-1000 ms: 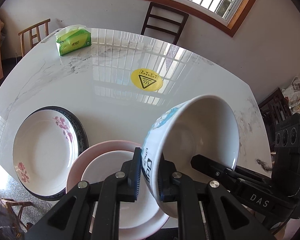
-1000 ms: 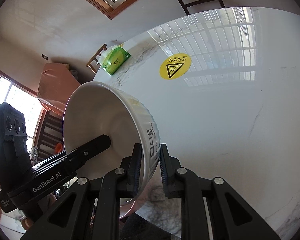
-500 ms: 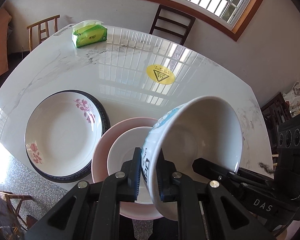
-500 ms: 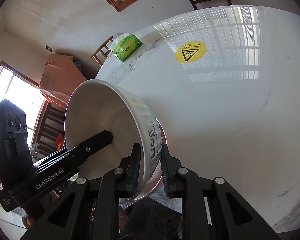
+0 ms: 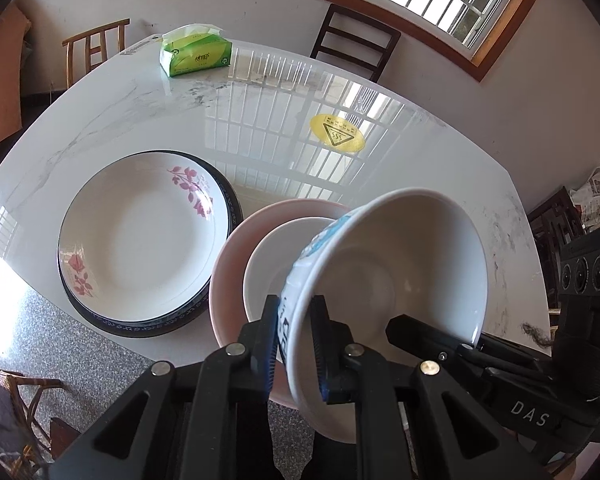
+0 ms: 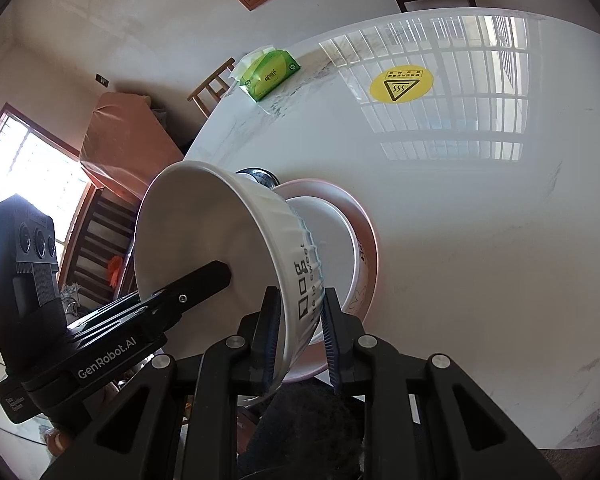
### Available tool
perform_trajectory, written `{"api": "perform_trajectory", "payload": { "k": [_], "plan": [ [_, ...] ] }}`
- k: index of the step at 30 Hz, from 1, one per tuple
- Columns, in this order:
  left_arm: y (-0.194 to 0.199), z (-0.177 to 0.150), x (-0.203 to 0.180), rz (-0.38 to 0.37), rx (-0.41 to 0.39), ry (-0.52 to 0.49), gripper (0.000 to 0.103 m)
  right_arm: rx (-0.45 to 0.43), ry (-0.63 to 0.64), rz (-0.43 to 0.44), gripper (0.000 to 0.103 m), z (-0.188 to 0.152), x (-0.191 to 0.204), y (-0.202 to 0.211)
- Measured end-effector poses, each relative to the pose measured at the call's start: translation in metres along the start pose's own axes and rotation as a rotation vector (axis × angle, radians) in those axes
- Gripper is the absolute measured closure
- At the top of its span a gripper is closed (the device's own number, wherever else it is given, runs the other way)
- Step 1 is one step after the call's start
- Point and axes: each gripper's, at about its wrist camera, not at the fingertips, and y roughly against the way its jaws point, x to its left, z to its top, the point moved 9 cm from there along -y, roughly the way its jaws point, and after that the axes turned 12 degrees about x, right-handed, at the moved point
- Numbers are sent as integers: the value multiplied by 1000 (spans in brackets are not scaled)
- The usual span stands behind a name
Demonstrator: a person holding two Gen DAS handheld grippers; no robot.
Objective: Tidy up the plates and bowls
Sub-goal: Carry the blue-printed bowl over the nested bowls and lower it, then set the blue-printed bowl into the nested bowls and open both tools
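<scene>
A large white ribbed bowl (image 5: pixel 404 264) with blue print is held in the air by both grippers. My left gripper (image 5: pixel 296 340) is shut on its near rim. My right gripper (image 6: pixel 298 332) is shut on the opposite rim of the bowl (image 6: pixel 204 232). Just beyond and below it, a small white bowl (image 5: pixel 272 260) sits in a pink bowl (image 5: pixel 236 248), also seen in the right wrist view (image 6: pixel 364 224). A white floral plate (image 5: pixel 136 236) lies stacked on a dark-rimmed plate (image 5: pixel 232 200) at the left.
The white marble table (image 5: pixel 140 120) carries a green tissue pack (image 5: pixel 194 56) at the far edge and a yellow warning sticker (image 5: pixel 337 134). Chairs (image 5: pixel 356 48) stand behind the table. The near table edge runs just below the plates.
Both grippers with the big bowl have drawn back and up from the table; the plates and nested bowls now sit farther ahead in view. The grip has not changed.
</scene>
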Motion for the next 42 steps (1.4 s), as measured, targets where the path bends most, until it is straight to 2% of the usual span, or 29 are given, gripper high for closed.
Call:
{"api": "perform_trajectory", "payload": {
  "k": [21,36,42],
  "plan": [
    [-2,1,-2,-12,22,10,88,5,-2,3,82,-5,0,1],
    [-13,5,4,-32,76,34,86,40,-18,5,81,-1,0,-3],
    [-23,5,8,-31,112,49,86,47,-12,-22,81,6,2,-6]
  ]
}}
